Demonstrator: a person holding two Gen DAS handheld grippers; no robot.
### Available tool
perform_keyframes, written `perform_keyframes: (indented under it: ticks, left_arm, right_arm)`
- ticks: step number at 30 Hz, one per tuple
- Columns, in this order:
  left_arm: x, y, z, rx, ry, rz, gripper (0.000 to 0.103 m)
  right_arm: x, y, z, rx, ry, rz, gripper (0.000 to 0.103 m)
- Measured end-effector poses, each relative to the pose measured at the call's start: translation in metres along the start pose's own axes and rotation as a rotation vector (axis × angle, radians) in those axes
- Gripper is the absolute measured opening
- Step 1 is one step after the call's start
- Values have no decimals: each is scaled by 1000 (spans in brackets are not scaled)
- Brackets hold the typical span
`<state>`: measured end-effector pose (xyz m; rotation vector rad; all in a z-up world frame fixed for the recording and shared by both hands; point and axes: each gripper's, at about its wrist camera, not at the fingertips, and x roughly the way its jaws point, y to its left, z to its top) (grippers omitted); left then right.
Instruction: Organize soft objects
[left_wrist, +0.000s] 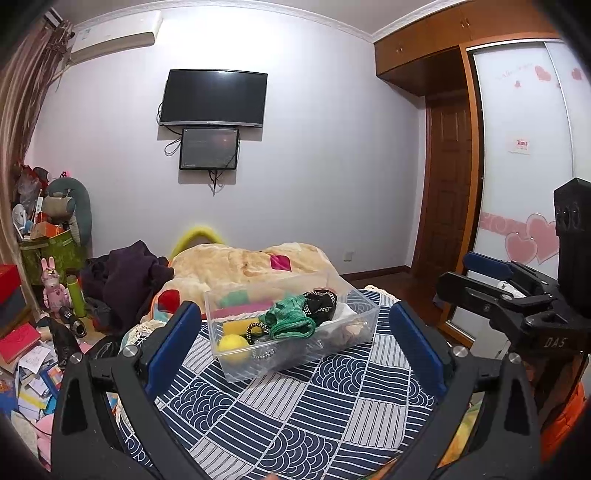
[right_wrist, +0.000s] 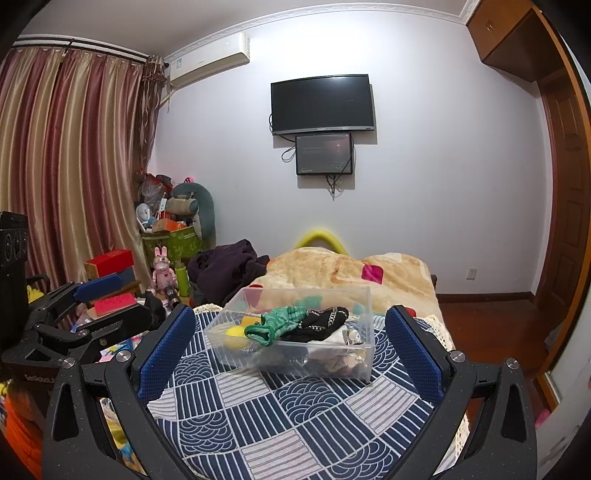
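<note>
A clear plastic box (left_wrist: 291, 332) stands on the bed, on a navy and grey patterned cover (left_wrist: 295, 417). The same box (right_wrist: 295, 332) shows in the right wrist view, also in the middle, a little ahead of the fingers. Inside the box lie several soft things: a green knitted cloth (left_wrist: 291, 319) on top, a black cloth with a chain trim (left_wrist: 319, 304) just beside it, a yellow ball (left_wrist: 233, 345) near the front left corner, and a yellow sponge (left_wrist: 234, 326) touching the ball from behind. Under them there are more pieces, pink and teal, but I cannot tell what they are.

The left gripper (left_wrist: 291, 339) has its blue padded fingers spread wide, one on each side of the box in the picture, and they hold nothing. The right gripper (right_wrist: 291, 350) is the same: its fingers are spread apart and nothing is between them. Both grippers are above the cover and do not touch the box. In the left wrist view the right gripper (left_wrist: 491, 275) shows at the right edge, near the box but apart from it.

Behind the box a beige blanket (left_wrist: 240, 266) is heaped on the bed, and a dark purple garment (left_wrist: 125, 277) lies to its left. On the wall hang a television (left_wrist: 213, 98) and a smaller screen (left_wrist: 209, 148) just below it.
</note>
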<state>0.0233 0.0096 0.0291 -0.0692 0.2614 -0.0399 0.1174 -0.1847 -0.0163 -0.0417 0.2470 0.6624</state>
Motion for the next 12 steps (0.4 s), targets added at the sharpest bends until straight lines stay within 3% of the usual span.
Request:
perform_keyframes:
  ticks: [12]
  left_arm:
    - [3, -2, 0, 1, 13, -1, 103]
  right_arm:
    - [2, -3, -1, 2, 8, -2, 103]
